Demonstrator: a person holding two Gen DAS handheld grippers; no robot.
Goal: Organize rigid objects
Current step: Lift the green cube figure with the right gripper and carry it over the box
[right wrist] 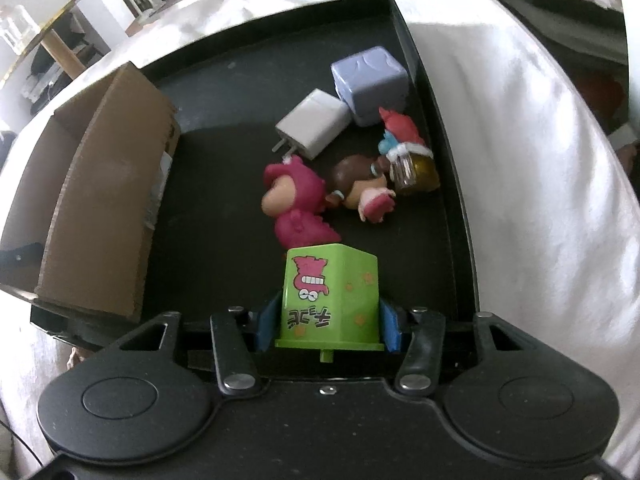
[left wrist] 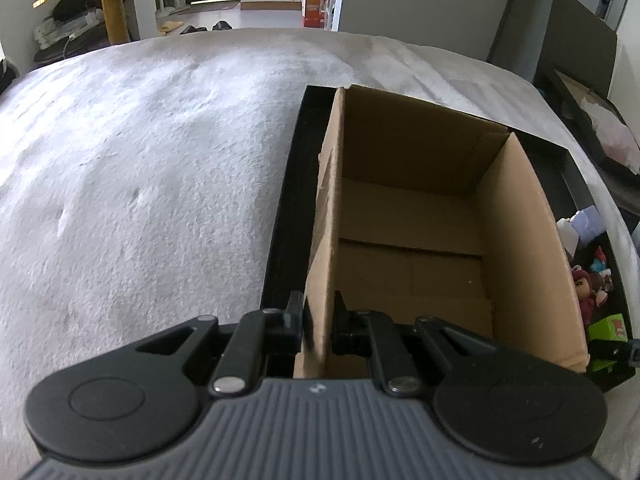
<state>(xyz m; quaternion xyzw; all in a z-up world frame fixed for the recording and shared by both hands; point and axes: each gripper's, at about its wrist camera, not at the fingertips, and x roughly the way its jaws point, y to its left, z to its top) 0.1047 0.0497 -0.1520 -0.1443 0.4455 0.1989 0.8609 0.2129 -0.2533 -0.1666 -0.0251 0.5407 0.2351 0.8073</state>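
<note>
L gripper [left wrist: 318, 320] clamped shut on near left wall of cardboard box [left wrist: 408, 216], which sits in left part of black tray [right wrist: 444, 184]. R gripper [right wrist: 326, 316]: blue pads against both sides of green block [right wrist: 332, 300], at tray's near edge. Pink figure [right wrist: 296, 208], brown-haired doll [right wrist: 360, 188], white charger [right wrist: 316, 124], lilac cube [right wrist: 370, 80] lie toward tray's right edge
</note>
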